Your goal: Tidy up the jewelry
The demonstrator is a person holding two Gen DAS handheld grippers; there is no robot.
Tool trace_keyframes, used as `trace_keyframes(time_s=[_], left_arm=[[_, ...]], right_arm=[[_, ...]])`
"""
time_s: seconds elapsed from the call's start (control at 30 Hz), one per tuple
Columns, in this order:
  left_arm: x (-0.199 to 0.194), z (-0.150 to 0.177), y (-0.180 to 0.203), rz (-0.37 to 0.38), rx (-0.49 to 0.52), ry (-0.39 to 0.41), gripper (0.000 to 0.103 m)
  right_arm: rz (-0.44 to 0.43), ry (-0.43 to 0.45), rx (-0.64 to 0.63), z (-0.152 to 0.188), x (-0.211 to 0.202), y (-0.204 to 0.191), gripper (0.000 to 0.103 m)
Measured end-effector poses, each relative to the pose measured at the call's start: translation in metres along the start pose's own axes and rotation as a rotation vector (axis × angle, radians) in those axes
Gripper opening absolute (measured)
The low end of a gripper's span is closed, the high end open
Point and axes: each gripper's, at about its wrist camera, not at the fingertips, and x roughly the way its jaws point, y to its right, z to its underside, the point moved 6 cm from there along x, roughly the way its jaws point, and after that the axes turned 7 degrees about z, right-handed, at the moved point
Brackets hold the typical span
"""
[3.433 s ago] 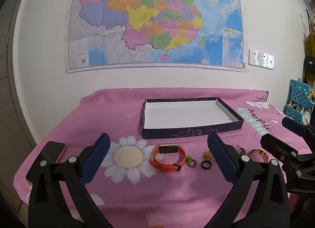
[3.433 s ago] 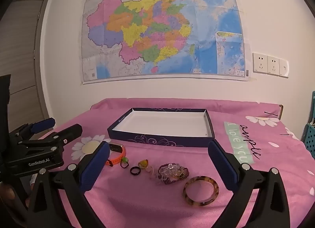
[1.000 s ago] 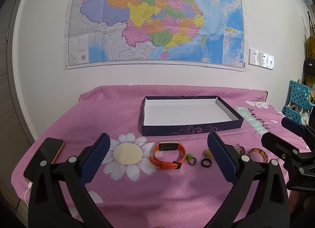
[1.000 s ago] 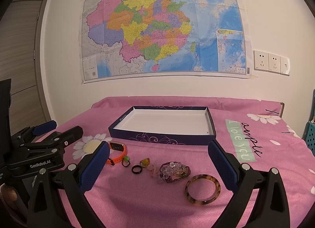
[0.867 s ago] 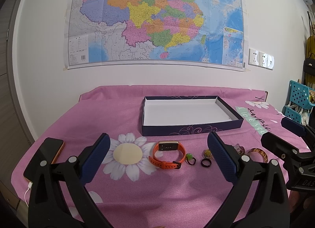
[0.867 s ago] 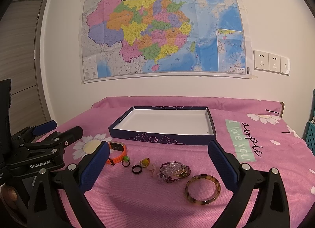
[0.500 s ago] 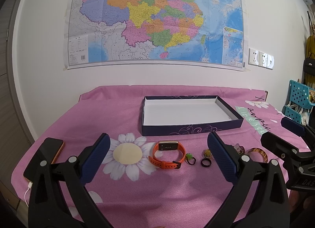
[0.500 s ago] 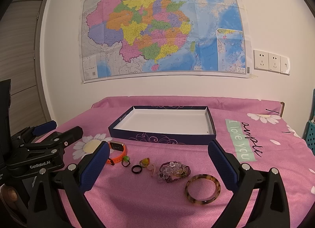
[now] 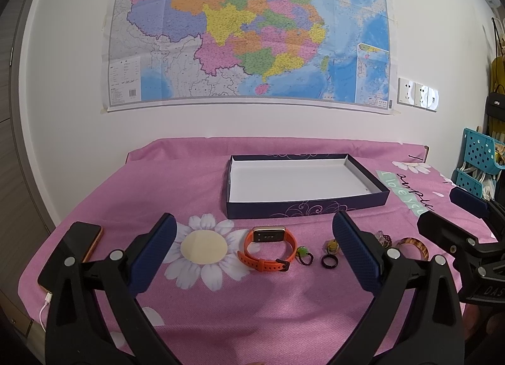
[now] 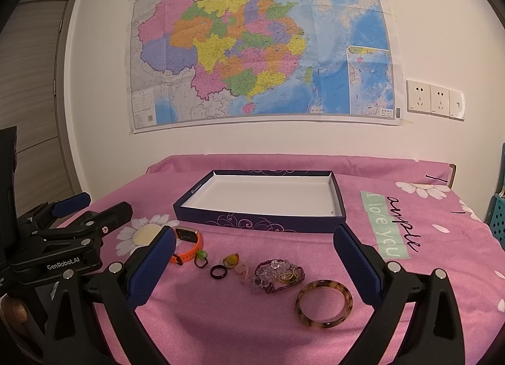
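Observation:
A row of jewelry lies on the pink cloth in front of an empty, white-lined dark blue box [image 9: 303, 207] [image 10: 262, 223]. From left to right: an orange watch [image 9: 268, 250] [image 10: 187, 243], a green-stone ring [image 9: 303, 253] [image 10: 201, 257], a black ring [image 9: 329, 261] [image 10: 218, 271], a yellow-stone ring [image 10: 231, 259], a heap of purple beads [image 10: 279, 275] and a tortoiseshell bangle [image 10: 324, 303]. My left gripper [image 9: 252, 238] stands open just short of the watch. My right gripper [image 10: 254, 246] is open above the rings and beads. Neither holds anything.
A phone [image 9: 71, 254] on a white charging cable lies at the table's left edge. A map hangs on the wall behind. Blue plastic baskets [image 9: 476, 160] stand past the right edge. The pink flowered cloth [image 10: 410, 238] covers the whole table.
Both views have tilted very slightly since 3.4 s ago; in the last second nothing has moved. Both grippers stay open.

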Motion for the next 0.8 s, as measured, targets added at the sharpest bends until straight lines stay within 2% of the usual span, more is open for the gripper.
trace_keyframes(time_s=[0.57, 0.7, 0.8], left_arm=[[0.003, 0.000, 0.005, 0.011, 0.007, -0.014, 0.097], [0.008, 0.002, 0.002, 0.023, 0.004, -0.035, 0.097], [0.019, 0.005, -0.001, 0.037, 0.011, -0.079, 0.097]], right_arm=[[0.000, -0.009, -0.007, -0.002, 0.001, 0.000, 0.097], [-0.003, -0.024, -0.012, -0.001, 0.004, 0.003, 0.097], [0.004, -0.067, -0.005, 0.003, 0.012, 0.012, 0.097]])
